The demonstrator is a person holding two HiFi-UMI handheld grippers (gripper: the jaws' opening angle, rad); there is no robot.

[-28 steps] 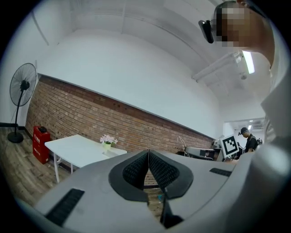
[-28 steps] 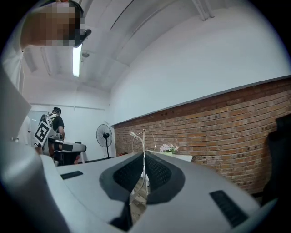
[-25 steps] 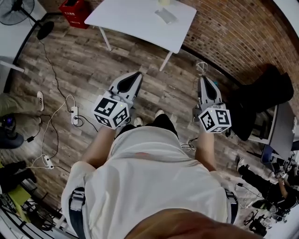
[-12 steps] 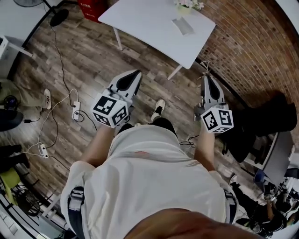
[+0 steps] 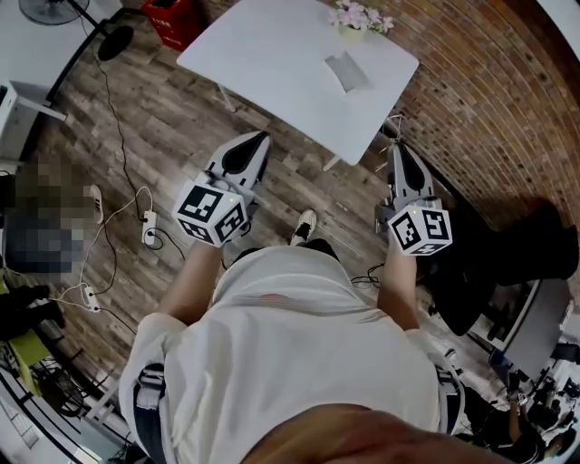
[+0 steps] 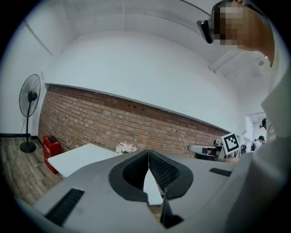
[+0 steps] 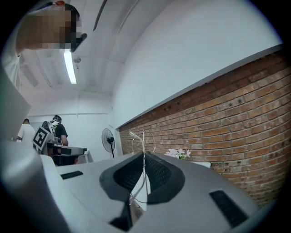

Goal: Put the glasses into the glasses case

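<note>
A grey glasses case (image 5: pixel 347 71) lies on the white table (image 5: pixel 263 63) ahead of me, near the flowers (image 5: pixel 361 16). My right gripper (image 5: pixel 396 145) is shut on thin wire-framed glasses (image 5: pixel 391 127), held above the floor just short of the table's near corner. In the right gripper view the glasses (image 7: pixel 142 140) stick up from the closed jaws of the right gripper (image 7: pixel 144 154). My left gripper (image 5: pixel 256 138) hovers over the floor before the table's near edge. Its jaws meet in the left gripper view, so the left gripper (image 6: pixel 148 151) is shut on nothing.
A brick wall (image 5: pixel 489 100) runs behind the table. A red crate (image 5: pixel 172 16) and a fan base (image 5: pixel 113 41) stand at the far left. Cables and a power strip (image 5: pixel 145 227) lie on the wooden floor. Dark gear (image 5: pixel 535 245) sits at the right.
The table has come nearer and more of it shows, with the case and flowers now in full sight. Both grippers keep their pose, the right one still gripping the glasses.
</note>
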